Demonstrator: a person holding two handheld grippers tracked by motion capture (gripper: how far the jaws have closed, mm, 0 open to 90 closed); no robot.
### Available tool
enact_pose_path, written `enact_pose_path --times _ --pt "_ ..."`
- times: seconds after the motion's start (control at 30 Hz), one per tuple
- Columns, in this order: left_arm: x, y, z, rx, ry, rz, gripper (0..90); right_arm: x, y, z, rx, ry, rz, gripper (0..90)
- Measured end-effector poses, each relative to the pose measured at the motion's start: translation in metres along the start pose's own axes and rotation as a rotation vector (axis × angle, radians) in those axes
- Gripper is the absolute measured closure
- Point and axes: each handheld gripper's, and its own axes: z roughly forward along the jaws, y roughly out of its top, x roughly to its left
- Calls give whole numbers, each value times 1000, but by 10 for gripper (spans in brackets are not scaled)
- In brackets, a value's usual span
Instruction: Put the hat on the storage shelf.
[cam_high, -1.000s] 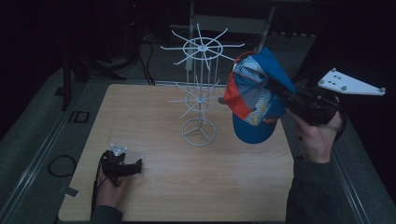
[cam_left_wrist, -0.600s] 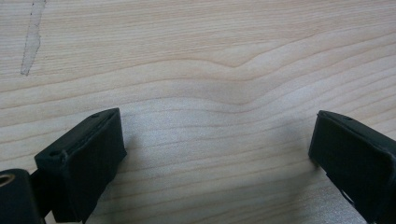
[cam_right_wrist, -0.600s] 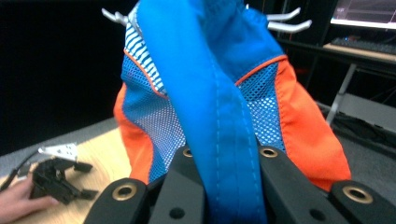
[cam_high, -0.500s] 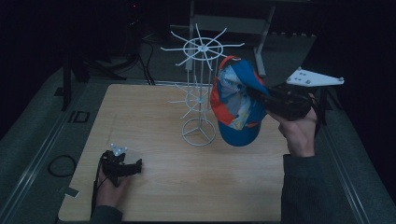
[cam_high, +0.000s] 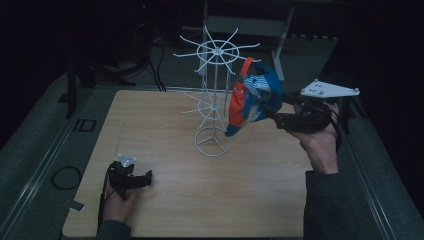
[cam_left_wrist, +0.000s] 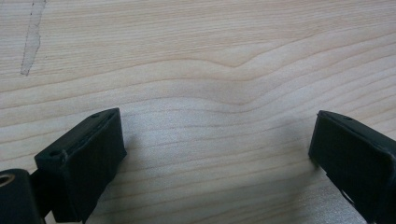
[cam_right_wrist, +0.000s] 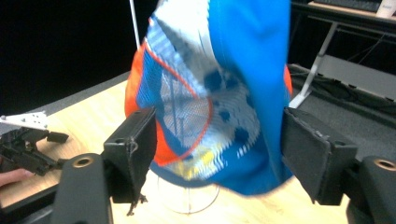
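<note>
Landmark: white wire rack, standing upright near the middle of the wooden table, ring base on the wood, two tiers of radiating prongs.

1. Left gripper. Nearest item, well to the near left of the rack, lying low on the tabletop in the person's left hand. In the left gripper view the two black jaws stand wide apart with bare wood grain between them; released, grasping nothing.

2. Table. Light wood, a faint dark streak on the grain ahead of the left gripper.

3. Right hand. Right of the rack, raised above the table, sleeve entering from the near edge.

4. Right gripper. Held in that hand, grey three-cornered plate on top, jaws pointing toward the rack. In the right gripper view the jaws sit well apart on either side of the cap; whether they clamp it cannot be told, since the cloth blurs across the gap.

5. Cap. Blue, orange and white, with a mesh panel. Hanging at the right gripper's tip, just right of the rack's pole, level with the upper tier, well clear of the tabletop. Contact with a prong cannot be told.

6. Farthest: dark floor beyond the rack, with cables and a pale metal frame.
</note>
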Motion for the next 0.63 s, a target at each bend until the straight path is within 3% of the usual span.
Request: enact_pose_path --times 0.1,0.27,0.63 --pt "0 0 0 1 0 -1 38 0 -2 1 13 -1 2 245" --pt "0 0 0 -1 1 -2 38 6 -9 4 72 -23 -37 201" --pt "0 0 0 1 1 -1 38 5 -22 6 87 -16 -21 178"
